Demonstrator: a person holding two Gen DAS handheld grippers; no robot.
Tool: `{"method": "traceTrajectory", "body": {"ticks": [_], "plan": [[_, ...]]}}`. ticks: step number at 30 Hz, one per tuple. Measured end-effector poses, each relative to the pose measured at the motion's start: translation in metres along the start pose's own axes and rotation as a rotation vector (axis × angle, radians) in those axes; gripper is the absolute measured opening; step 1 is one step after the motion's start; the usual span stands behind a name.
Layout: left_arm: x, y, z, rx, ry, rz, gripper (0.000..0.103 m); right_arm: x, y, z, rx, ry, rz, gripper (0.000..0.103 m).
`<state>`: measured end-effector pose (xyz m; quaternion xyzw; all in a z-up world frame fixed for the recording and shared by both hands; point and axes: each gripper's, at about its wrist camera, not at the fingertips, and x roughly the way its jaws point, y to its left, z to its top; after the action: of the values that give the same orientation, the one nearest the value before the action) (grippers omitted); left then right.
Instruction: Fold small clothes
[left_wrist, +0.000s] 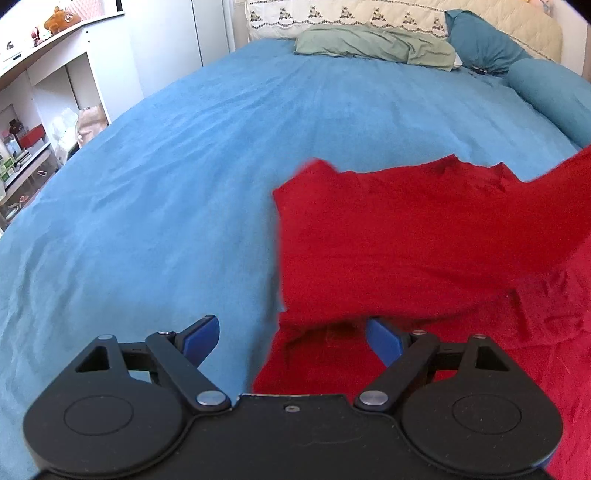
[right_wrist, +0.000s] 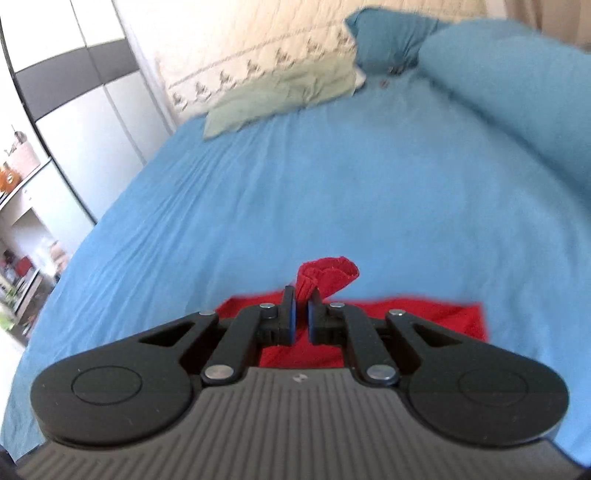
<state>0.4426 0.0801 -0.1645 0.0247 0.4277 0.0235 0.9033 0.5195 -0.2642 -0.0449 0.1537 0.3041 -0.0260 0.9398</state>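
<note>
Right gripper (right_wrist: 301, 314) is clamped on a bunched corner of the red garment (right_wrist: 424, 317); a tuft pokes out past the pads, and the cloth trails from it down to the blue bedsheet (right_wrist: 332, 192). Your left gripper (left_wrist: 291, 339) is spread wide with nothing in it, hovering over the garment's near left edge, one blue pad over sheet and one over cloth. In the left view the lifted flap rises toward the right edge, so the fold runs right to left across the body. Garment (left_wrist: 424, 240) is plain red, soft, lying mostly flat with a ragged far edge. Left hand is nearer the free side; I'd pin there.
</note>
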Motion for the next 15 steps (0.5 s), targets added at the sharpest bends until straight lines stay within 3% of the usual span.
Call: {"method": "traceTrajectory", "body": {"ticks": [8,11,15], "plan": [[0.012,0.007,0.005,-0.027,0.013,0.079,0.084,0.006,-0.046,-0.013,0.085,0.045,-0.055,0.021],[0.014,0.016,0.0,-0.046,0.039,0.097,0.076,0.003,-0.06,-0.026,0.118,0.057,-0.083,0.021],[0.008,0.024,-0.011,-0.06,0.075,0.116,0.075,0.018,-0.082,-0.052,0.129,0.145,-0.141,0.021]]}}
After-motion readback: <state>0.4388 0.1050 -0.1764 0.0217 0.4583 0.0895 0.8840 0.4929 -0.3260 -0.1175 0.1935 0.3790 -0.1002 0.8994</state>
